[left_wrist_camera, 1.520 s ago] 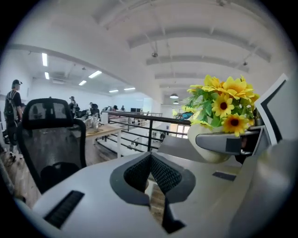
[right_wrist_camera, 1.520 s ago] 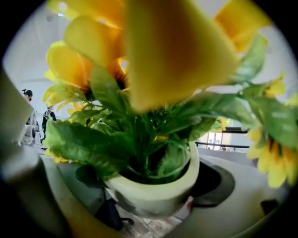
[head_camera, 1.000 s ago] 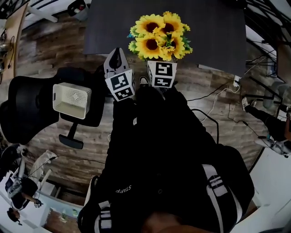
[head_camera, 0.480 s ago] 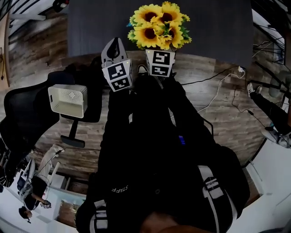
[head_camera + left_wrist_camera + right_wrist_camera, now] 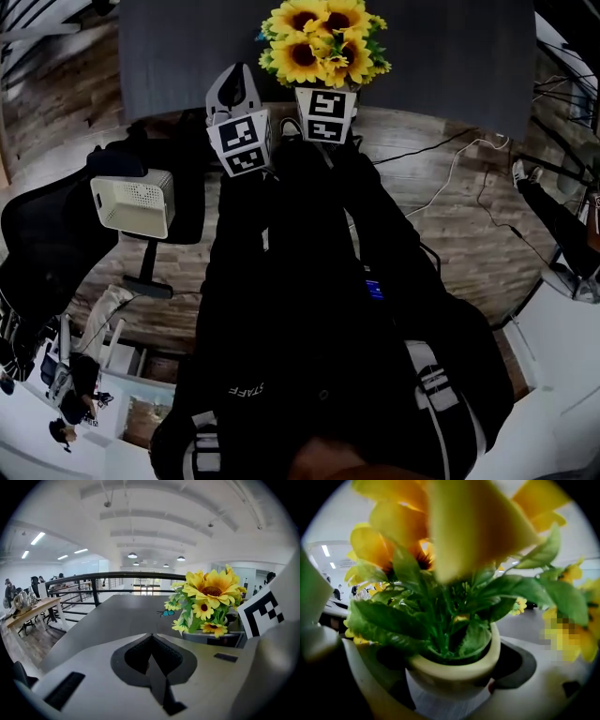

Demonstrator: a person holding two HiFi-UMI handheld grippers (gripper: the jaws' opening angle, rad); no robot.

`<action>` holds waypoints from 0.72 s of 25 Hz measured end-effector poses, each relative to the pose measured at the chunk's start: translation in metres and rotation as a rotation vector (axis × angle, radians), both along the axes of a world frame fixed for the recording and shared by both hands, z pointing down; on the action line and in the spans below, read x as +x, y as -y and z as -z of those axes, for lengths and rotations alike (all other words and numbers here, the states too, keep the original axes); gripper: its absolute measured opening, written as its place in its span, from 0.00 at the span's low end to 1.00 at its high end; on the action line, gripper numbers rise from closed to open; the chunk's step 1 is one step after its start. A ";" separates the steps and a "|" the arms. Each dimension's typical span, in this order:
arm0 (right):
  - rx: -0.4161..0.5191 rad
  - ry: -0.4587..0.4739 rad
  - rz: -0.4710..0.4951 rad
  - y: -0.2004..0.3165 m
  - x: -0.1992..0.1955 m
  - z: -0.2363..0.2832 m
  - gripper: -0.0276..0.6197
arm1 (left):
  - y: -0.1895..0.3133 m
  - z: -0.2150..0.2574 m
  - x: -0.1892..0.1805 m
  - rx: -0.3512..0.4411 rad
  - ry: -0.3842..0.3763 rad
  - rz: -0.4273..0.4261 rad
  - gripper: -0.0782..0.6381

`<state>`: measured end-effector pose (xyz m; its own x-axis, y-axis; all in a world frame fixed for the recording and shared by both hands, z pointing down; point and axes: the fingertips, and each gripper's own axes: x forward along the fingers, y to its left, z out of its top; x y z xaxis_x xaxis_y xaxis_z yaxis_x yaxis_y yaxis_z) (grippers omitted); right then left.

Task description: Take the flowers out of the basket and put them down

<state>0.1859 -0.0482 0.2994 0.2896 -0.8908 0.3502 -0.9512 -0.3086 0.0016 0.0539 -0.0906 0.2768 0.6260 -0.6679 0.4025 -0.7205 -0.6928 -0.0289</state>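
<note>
Leftward, basket (image 5: 131, 203) on chair (image 5: 52, 239); right tongs (image 5: 450, 670) clamp flowers (image 5: 323, 42) over table (image 5: 178, 47).

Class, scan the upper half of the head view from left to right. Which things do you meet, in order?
white basket → left gripper → potted sunflowers → white cable

Dark grey surface (image 5: 450, 56) at top; black office chair (image 5: 47, 244) at left on wood-plank floor (image 5: 469, 234); white cable (image 5: 454, 159) on floor; black railing (image 5: 117, 573) beyond surface.
</note>
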 end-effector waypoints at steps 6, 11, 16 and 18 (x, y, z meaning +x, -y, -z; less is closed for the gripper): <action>-0.024 0.015 0.006 0.005 0.004 -0.020 0.85 | 0.010 -0.015 0.002 -0.015 0.023 -0.006 0.11; -0.038 0.026 0.009 0.006 0.005 -0.028 0.85 | 0.011 -0.019 -0.002 -0.024 0.038 0.001 0.11; -0.043 0.034 0.007 0.007 0.006 -0.032 0.85 | 0.009 -0.012 -0.006 -0.018 0.020 0.016 0.11; -0.051 0.033 0.009 0.006 0.006 -0.035 0.85 | 0.006 -0.013 -0.007 -0.019 0.025 0.014 0.11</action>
